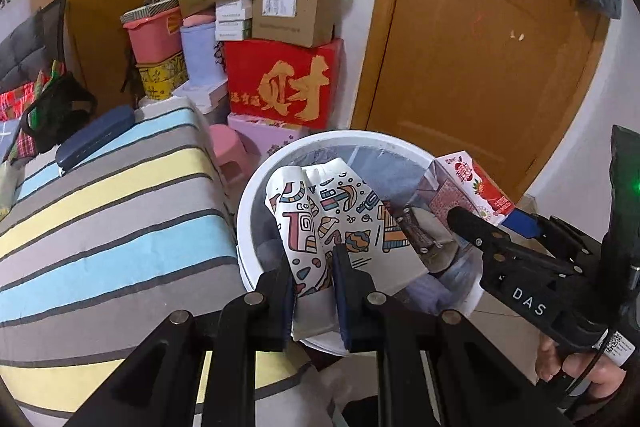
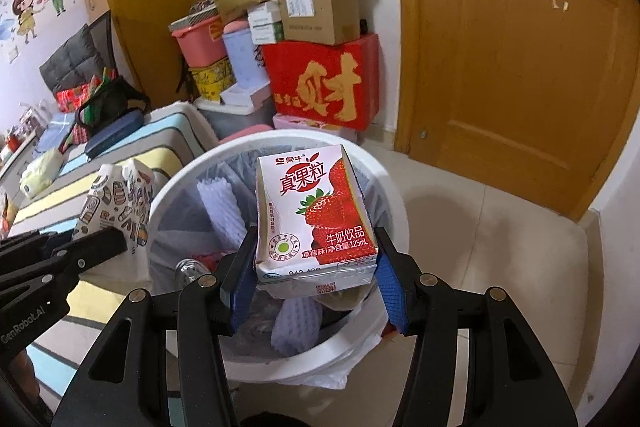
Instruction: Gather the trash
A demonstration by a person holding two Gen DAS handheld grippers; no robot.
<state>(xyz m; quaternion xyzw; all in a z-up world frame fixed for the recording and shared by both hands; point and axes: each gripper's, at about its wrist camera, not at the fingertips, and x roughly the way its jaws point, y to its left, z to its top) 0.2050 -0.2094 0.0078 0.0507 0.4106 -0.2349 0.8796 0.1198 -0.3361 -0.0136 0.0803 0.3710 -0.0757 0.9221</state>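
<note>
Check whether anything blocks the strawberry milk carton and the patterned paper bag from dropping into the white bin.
Nothing visible does. The strawberry milk carton in the right gripper and the patterned paper bag in the left gripper both sit above the white bin, whose lined mouth is open.

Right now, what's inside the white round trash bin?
Inside the white round trash bin, a clear liner holds white foam fruit nets and a shiny metal piece. The strawberry milk carton held above covers the rest.

Striped bedspread point(image 1: 100, 211) beside a wooden door point(image 1: 480, 59); red box point(image 1: 282, 83) under an open cardboard box point(image 1: 292, 3)
</note>
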